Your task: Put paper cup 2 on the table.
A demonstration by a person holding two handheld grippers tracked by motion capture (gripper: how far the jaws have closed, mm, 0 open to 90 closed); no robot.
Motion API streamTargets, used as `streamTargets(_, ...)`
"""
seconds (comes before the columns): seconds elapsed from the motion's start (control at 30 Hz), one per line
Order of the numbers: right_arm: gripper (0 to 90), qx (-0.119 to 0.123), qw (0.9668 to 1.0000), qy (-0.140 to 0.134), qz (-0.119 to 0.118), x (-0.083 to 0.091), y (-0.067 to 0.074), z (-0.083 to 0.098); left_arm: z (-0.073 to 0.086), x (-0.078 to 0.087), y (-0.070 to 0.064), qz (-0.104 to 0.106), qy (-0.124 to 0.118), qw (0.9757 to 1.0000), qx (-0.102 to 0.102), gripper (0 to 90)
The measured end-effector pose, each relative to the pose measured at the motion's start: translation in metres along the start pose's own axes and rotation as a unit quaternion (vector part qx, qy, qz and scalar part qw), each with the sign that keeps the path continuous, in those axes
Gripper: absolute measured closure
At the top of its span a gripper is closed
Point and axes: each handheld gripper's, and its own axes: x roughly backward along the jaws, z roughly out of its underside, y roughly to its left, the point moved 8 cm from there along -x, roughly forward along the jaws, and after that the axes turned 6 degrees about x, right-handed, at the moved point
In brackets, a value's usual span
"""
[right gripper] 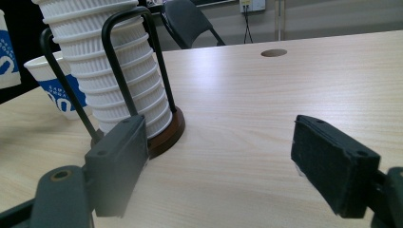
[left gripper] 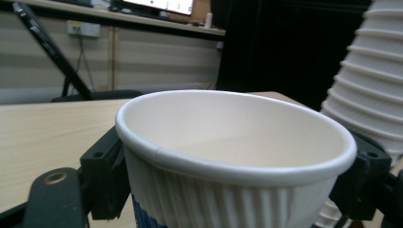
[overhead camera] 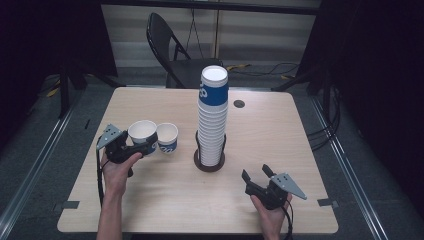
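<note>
My left gripper (overhead camera: 143,146) is shut on a white ribbed paper cup (overhead camera: 142,131) with a blue print, at the table's left. In the left gripper view the cup (left gripper: 228,156) sits upright and empty between both jaws of the gripper (left gripper: 233,183). A second, similar cup (overhead camera: 167,137) stands just to its right, rims nearly touching. A tall stack of cups (overhead camera: 212,120) rises from a round wooden base with a black wire holder (overhead camera: 209,164) at mid-table. My right gripper (overhead camera: 255,172) is open near the front right, empty, and faces the stack (right gripper: 119,71).
A small round hole (overhead camera: 239,104) is in the table top (overhead camera: 260,130) behind the stack. A black folding chair (overhead camera: 170,50) stands beyond the far edge. In the right gripper view the standing cup (right gripper: 54,88) shows left of the holder (right gripper: 123,61).
</note>
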Motion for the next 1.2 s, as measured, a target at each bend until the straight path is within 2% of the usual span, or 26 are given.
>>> streamTargets(0.07,19.5,-0.001,1.0,0.003,-0.001,-0.001,0.0,0.0,0.002,-0.001,0.005,-0.003,0.001,1.0,0.002,17.3)
streamTargets(0.17,19.5,-0.005,1.0,0.005,-0.002,-0.001,-0.002,0.001,0.005,-0.004,0.013,-0.019,0.005,0.9997,-0.011,17.1)
streamTargets(0.27,19.8,-0.006,1.0,0.003,-0.002,0.0,-0.001,0.0,0.009,-0.008,0.018,-0.02,0.002,0.9998,0.004,17.0)
streamTargets(0.3,19.8,-0.006,1.0,0.003,-0.003,0.0,-0.001,0.0,0.011,-0.009,0.021,-0.025,0.007,0.9997,-0.001,17.0)
streamTargets(0.37,19.8,-0.006,1.0,0.003,-0.004,0.0,-0.001,0.001,0.014,-0.011,0.026,-0.03,0.008,0.9995,0.006,16.9)
streamTargets(0.43,19.8,-0.007,0.9999,0.003,-0.007,0.0,-0.001,0.001,0.018,-0.014,0.031,-0.041,0.021,0.9989,-0.004,16.7)
streamTargets(0.57,20.0,-0.008,0.9999,0.003,-0.008,0.0,-0.001,0.001,0.027,-0.016,0.037,-0.041,0.03,0.9987,-0.003,16.5)
streamTargets(0.63,20.2,-0.008,0.9999,0.004,-0.008,0.0,-0.001,0.001,0.031,-0.016,0.039,-0.042,0.027,0.9987,0.006,16.4)
streamTargets(0.77,20.4,-0.006,0.9999,0.005,-0.01,0.0,0.0,0.001,0.041,-0.016,0.042,-0.046,0.05,0.9977,0.001,16.1)
streamTargets(0.87,20.5,-0.006,0.9999,0.006,-0.01,0.0,0.0,0.001,0.045,-0.014,0.043,-0.06,0.059,0.9964,-0.011,15.7)
streamTargets(1.0,20.6,-0.006,0.9999,0.007,-0.009,0.0,0.0,0.001,0.05,-0.012,0.042,-0.06,0.077,0.9952,-0.003,15.6)
streamTargets(1.13,20.8,-0.004,0.9999,0.005,-0.01,0.0,0.0,0.001,0.056,-0.009,0.04,-0.065,0.098,0.993,-0.014,15.6)
streamTargets(1.2,20.8,-0.006,0.9999,0.004,-0.01,0.0,0.0,0.001,0.059,-0.008,0.04,-0.065,0.101,0.9928,-0.007,15.3)
